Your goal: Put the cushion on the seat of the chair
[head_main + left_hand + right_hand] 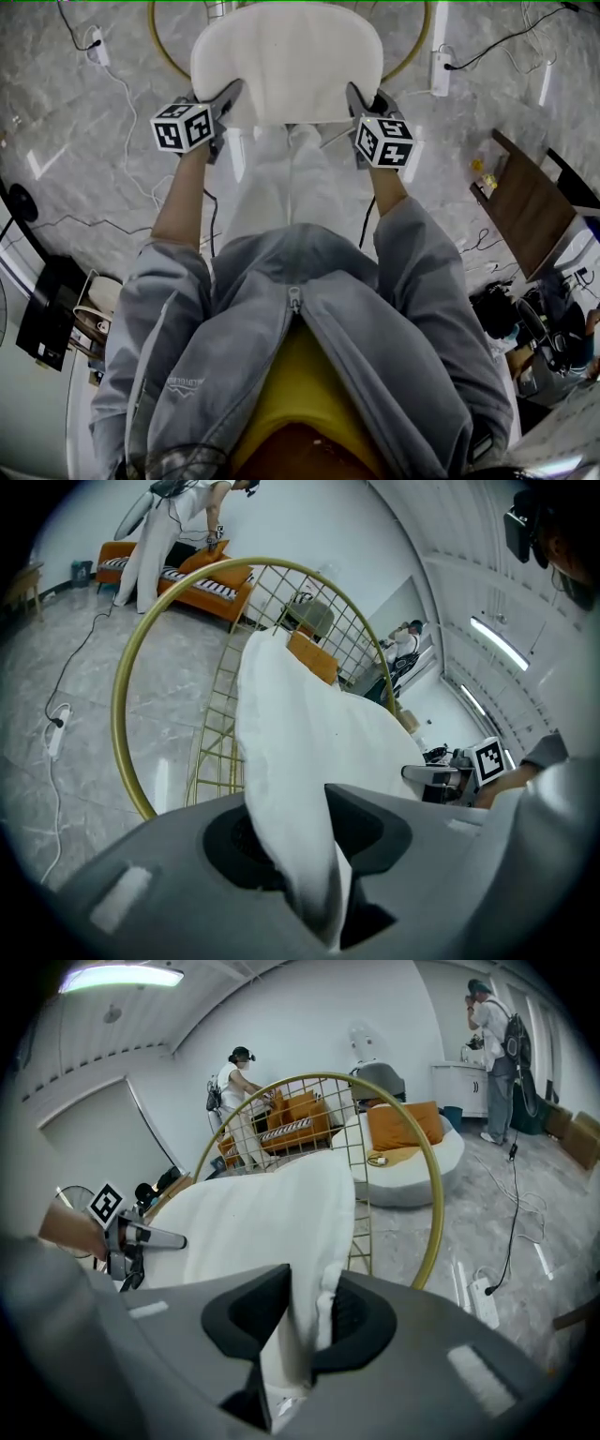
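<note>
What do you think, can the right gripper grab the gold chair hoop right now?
Probably not: the right gripper has its fingers shut on the white cushion, though the hoop stands unblocked beyond.

The tiny print (pixel 185 383) on the jacket (pixel 403 309) is unreadable.

Large indoor recording studio staged like a home, grey marble-look floor (pixel 84 187), orange sofa (pixel 202 583), power strip (pixel 484 1299) with trailing cable, standing person (pixel 497 1044) wearing a backpack, ceiling strip light (pixel 122 976)

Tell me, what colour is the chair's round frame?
The chair frame is a shiny gold; the left gripper view shows it best.
</note>
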`<state>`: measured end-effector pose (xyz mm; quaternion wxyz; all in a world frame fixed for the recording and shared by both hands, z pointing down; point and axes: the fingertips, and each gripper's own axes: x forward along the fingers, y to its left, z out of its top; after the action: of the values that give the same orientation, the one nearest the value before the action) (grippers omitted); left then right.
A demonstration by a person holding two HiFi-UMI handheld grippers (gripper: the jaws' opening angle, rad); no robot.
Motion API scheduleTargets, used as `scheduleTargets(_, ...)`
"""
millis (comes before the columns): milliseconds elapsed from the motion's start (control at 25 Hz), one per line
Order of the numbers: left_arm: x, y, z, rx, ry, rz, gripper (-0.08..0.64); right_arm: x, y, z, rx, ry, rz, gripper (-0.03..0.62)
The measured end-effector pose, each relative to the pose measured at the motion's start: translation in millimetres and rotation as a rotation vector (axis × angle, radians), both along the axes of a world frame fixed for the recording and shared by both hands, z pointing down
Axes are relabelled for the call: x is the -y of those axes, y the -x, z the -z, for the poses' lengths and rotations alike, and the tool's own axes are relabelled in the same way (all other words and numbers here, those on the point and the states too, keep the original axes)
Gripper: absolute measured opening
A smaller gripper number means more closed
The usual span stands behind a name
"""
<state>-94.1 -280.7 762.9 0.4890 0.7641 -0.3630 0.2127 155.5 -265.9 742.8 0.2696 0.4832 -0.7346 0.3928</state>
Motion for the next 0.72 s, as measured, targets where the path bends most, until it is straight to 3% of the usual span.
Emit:
scheduleTargets(200, 12, 7, -32, 0.156, 0.023, -0.051, 0.164, 17, -1, -28, -0.037, 0.038, 0.021, 0.08)
scheduleTargets(720, 41, -2, -67, 0.316, 0.065, -0.145, 0.211, 31, -8, -69, -0.114, 0.119, -0.036, 0.098)
